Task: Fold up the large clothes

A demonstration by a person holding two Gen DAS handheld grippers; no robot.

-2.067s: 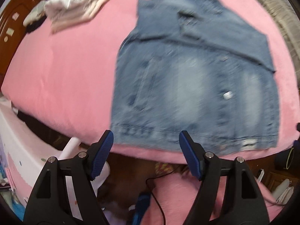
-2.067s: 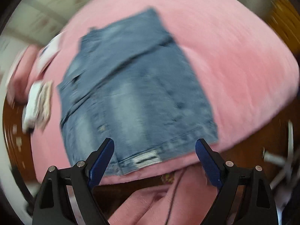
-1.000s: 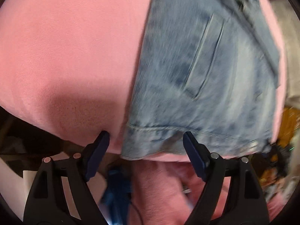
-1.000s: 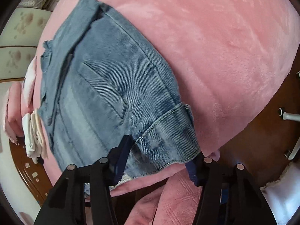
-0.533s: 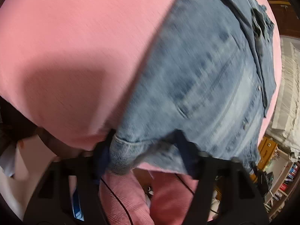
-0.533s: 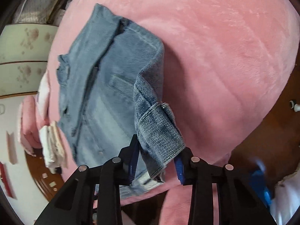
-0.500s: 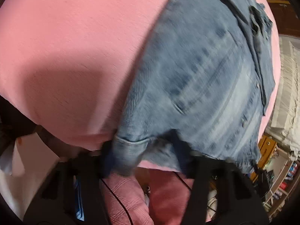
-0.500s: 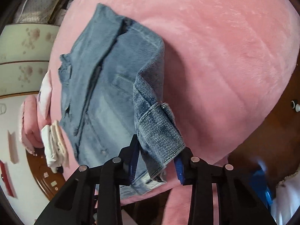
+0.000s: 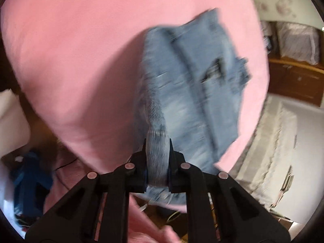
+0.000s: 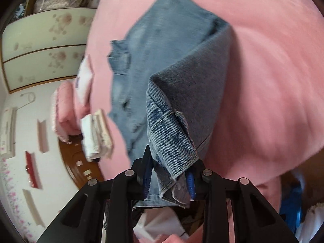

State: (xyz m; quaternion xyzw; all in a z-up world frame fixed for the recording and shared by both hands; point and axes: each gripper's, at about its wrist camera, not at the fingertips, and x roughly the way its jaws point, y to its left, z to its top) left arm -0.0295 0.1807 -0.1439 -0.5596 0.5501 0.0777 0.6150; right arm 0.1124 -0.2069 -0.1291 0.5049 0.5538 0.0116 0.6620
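A moment ago the blue denim jacket (image 10: 162,46) lay flat on the soft pink bed cover (image 9: 70,50). Now the left gripper (image 9: 157,163) and right gripper (image 10: 169,175) have each squeezed tight on a bottom corner and lifted it off the near edge. The first fold has likely begun.

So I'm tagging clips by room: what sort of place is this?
Probably a bedroom: a pink plush blanket over what looks like a bed, folded clothes stacked at its edge, a floral-panelled wardrobe behind.

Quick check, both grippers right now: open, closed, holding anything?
Left gripper: closed on the denim jacket hem.
Right gripper: closed on the denim jacket hem.
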